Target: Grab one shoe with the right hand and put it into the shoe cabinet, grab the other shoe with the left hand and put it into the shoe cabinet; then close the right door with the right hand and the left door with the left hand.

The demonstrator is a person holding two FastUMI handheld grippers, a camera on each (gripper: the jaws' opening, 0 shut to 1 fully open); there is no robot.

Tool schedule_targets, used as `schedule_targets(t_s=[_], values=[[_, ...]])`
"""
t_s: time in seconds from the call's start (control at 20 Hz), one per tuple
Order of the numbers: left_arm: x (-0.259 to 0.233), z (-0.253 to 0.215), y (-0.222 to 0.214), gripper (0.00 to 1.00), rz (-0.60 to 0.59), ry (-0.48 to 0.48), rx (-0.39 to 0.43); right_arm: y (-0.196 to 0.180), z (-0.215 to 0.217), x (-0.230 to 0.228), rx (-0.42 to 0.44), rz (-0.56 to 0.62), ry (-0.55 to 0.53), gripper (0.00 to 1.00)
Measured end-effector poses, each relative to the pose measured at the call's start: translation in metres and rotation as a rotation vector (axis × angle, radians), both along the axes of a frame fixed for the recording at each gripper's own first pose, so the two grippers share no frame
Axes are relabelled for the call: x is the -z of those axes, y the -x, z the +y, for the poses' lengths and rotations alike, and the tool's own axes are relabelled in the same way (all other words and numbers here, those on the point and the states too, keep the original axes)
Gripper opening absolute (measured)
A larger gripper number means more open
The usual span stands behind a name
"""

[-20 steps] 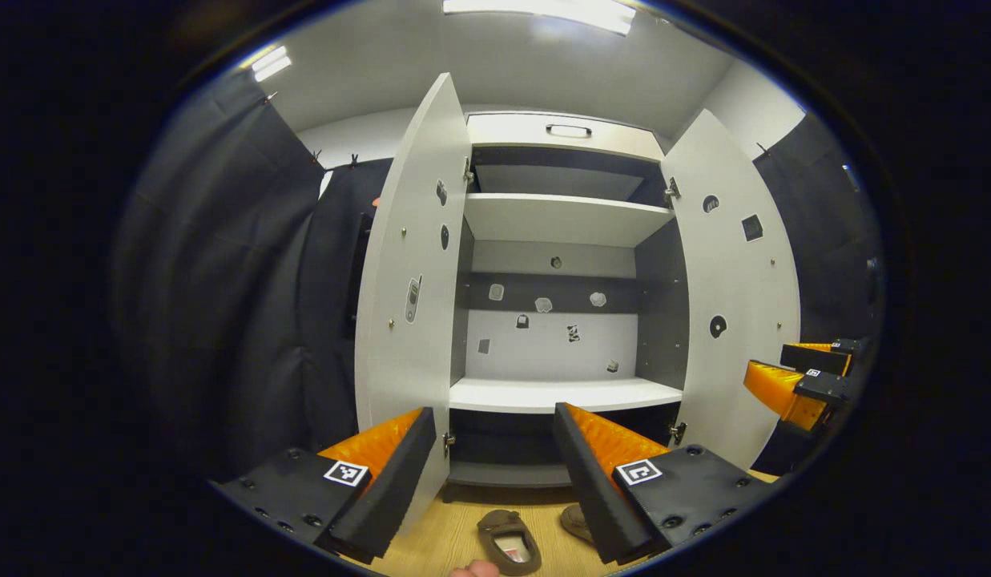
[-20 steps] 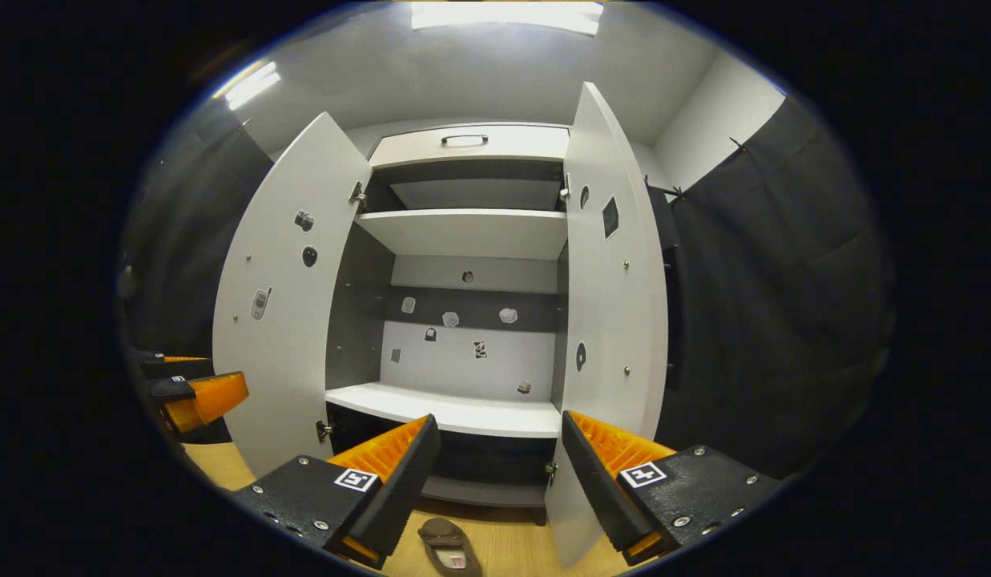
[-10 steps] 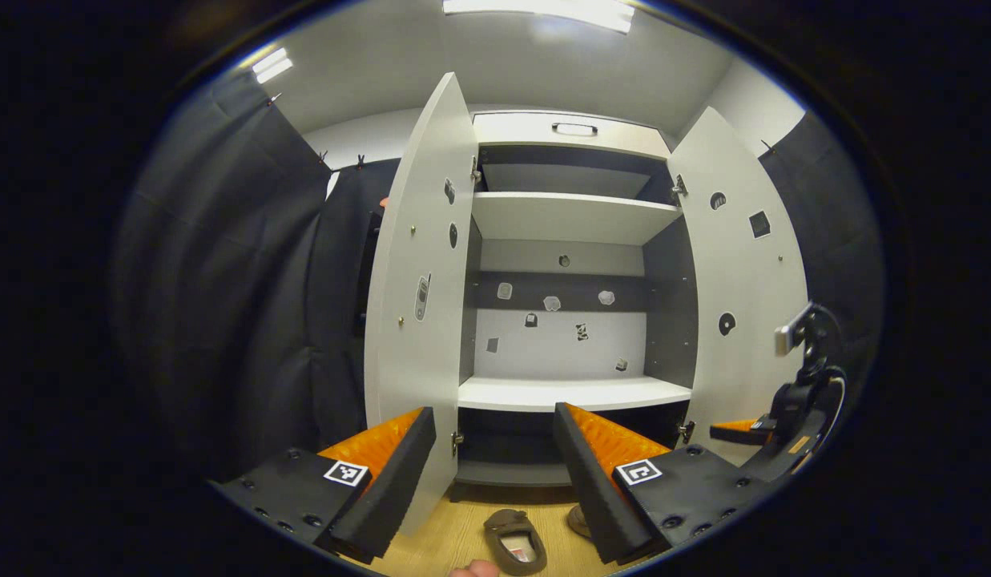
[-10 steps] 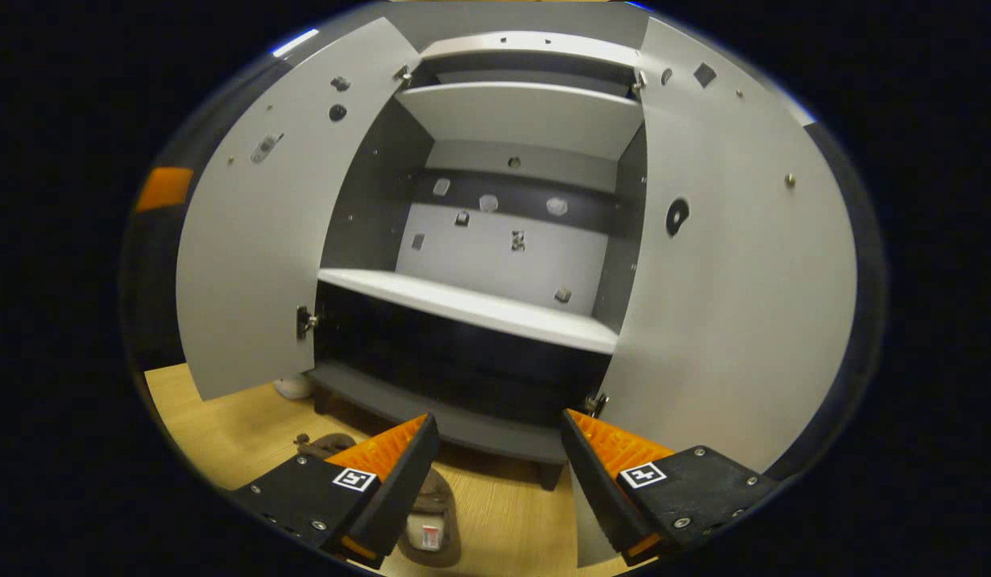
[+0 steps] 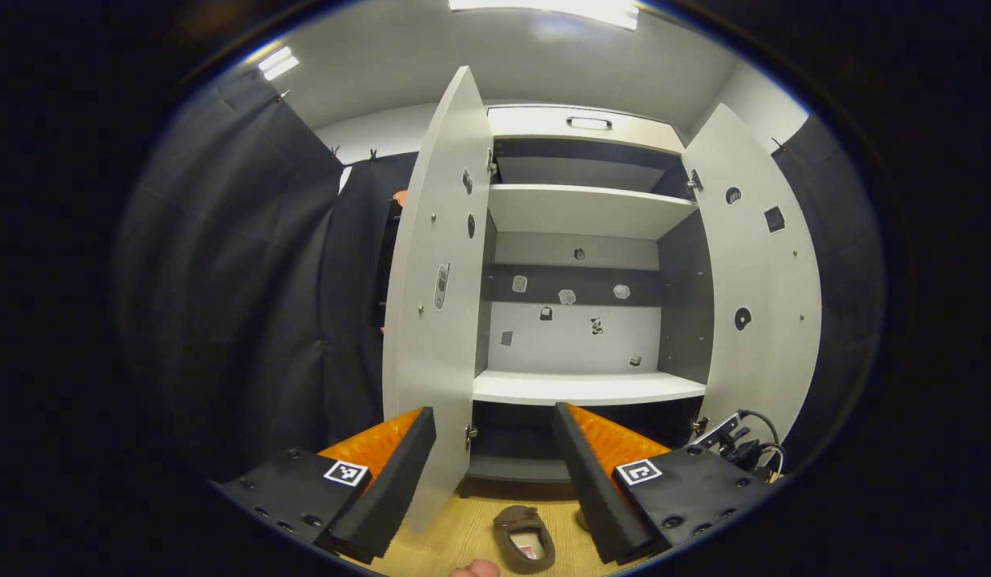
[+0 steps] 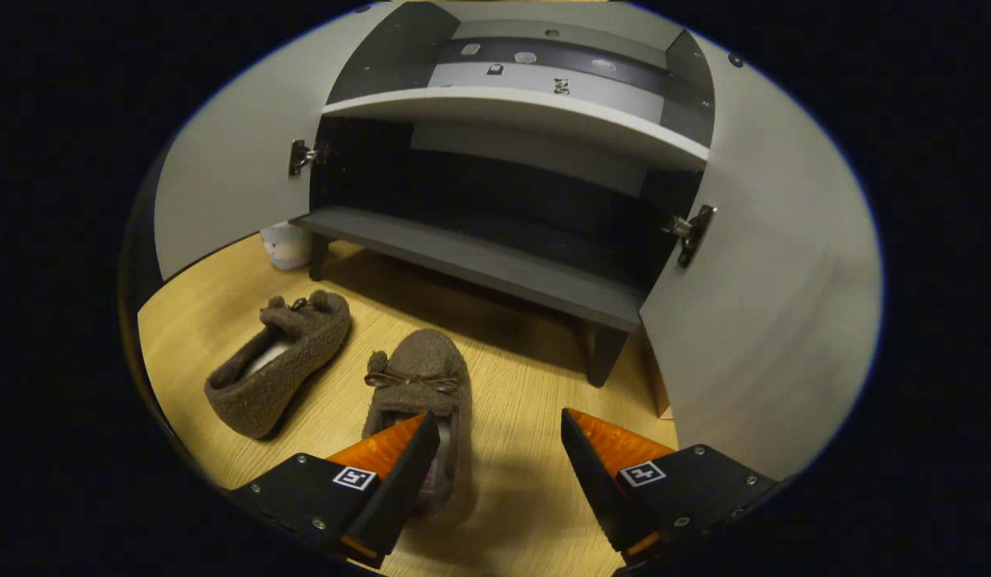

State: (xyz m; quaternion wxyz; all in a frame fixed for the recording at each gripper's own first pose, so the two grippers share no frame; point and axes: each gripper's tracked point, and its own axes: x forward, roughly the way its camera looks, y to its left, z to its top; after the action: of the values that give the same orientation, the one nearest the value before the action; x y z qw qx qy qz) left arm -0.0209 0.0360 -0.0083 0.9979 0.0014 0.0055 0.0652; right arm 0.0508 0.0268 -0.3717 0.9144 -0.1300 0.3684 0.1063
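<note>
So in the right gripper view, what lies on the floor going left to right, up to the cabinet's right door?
Left slipper → right slipper → cabinet leg → right door.

In the right gripper view, the heel of the nearer shoe (image 6: 419, 401) is covered by one of the fingers (image 6: 395, 461). In the left gripper view, a second shoe (image 5: 582, 519) is largely hidden. Stickers on the cabinet's back panel (image 5: 571, 340) cannot be identified.
</note>
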Motion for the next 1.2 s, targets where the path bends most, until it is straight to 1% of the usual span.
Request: schedule_targets(t_s=[0.1,0.15,0.2,0.25,0.3,0.35,0.4,0.45,0.5,0.55,0.6,0.65,0.7,0.75,0.8,0.9,0.95,1.0,1.1,1.15,1.2], values=[[-0.001,0.002,0.001,0.96,0.001,0.0,-0.008,-0.005,0.001,0.018,-0.002,0.032,0.012,0.94],[0.001,0.004,0.003,0.99,0.003,0.0,-0.014,-0.01,0.003,0.023,0.003,0.037,0.011,0.94],[0.001,0.006,0.004,0.96,0.005,0.001,-0.019,-0.015,0.007,0.026,0.007,0.04,-0.01,0.94],[0.003,0.007,0.004,0.96,0.01,0.002,-0.024,-0.022,0.014,0.032,0.012,0.036,-0.039,0.94],[0.003,0.009,0.004,0.99,0.014,0.003,-0.027,-0.028,0.018,0.036,0.015,0.034,-0.062,0.93],[0.005,0.01,0.005,0.99,0.018,0.003,-0.033,-0.032,0.022,0.043,0.017,0.043,-0.077,0.9],[0.005,0.011,0.005,0.99,0.021,0.002,-0.038,-0.032,0.025,0.049,0.015,0.06,-0.095,0.82],[0.005,0.013,0.008,0.97,0.022,0.0,-0.043,-0.028,0.027,0.056,0.017,0.091,-0.107,0.78],[0.004,0.014,0.009,0.96,0.02,-0.002,-0.046,-0.026,0.03,0.06,0.011,0.119,-0.126,0.68],[0.004,0.013,0.01,0.96,0.018,-0.004,-0.047,-0.027,0.035,0.061,0.009,0.127,-0.162,0.63],[0.003,0.013,0.012,0.96,0.016,-0.006,-0.048,-0.029,0.037,0.061,0.024,0.129,-0.169,0.48],[0.003,0.014,0.012,0.96,0.014,-0.007,-0.048,-0.032,0.031,0.061,0.044,0.108,-0.146,0.38],[0.003,0.013,0.013,0.96,0.014,-0.009,-0.048,-0.032,0.023,0.054,0.062,0.082,-0.115,0.13],[0.004,0.014,0.014,0.96,0.014,-0.01,-0.047,-0.035,0.019,0.045,0.069,0.039,-0.101,0.09],[0.004,0.013,0.014,0.96,0.015,-0.009,-0.043,-0.036,0.02,0.035,0.072,0.001,-0.106,0.06],[0.005,0.009,0.013,0.96,0.017,-0.005,-0.026,-0.033,0.02,0.003,0.1,-0.06,-0.138,0.06],[0.005,0.006,0.013,0.96,0.015,-0.003,-0.016,-0.03,0.019,-0.016,0.123,-0.091,-0.156,0.06],[0.004,0.003,0.012,0.94,0.012,0.001,-0.006,-0.027,0.017,-0.037,0.15,-0.123,-0.158,0.06],[0.006,-0.005,0.009,0.99,0.007,0.013,0.022,-0.021,0.01,-0.079,0.198,-0.186,-0.145,0.06],[0.007,-0.009,0.008,0.96,0.008,0.017,0.036,-0.02,0.007,-0.102,0.214,-0.215,-0.149,0.06],[0.009,-0.013,0.008,0.96,0.009,0.018,0.051,-0.019,0.006,-0.126,0.228,-0.237,-0.161,0.06]])
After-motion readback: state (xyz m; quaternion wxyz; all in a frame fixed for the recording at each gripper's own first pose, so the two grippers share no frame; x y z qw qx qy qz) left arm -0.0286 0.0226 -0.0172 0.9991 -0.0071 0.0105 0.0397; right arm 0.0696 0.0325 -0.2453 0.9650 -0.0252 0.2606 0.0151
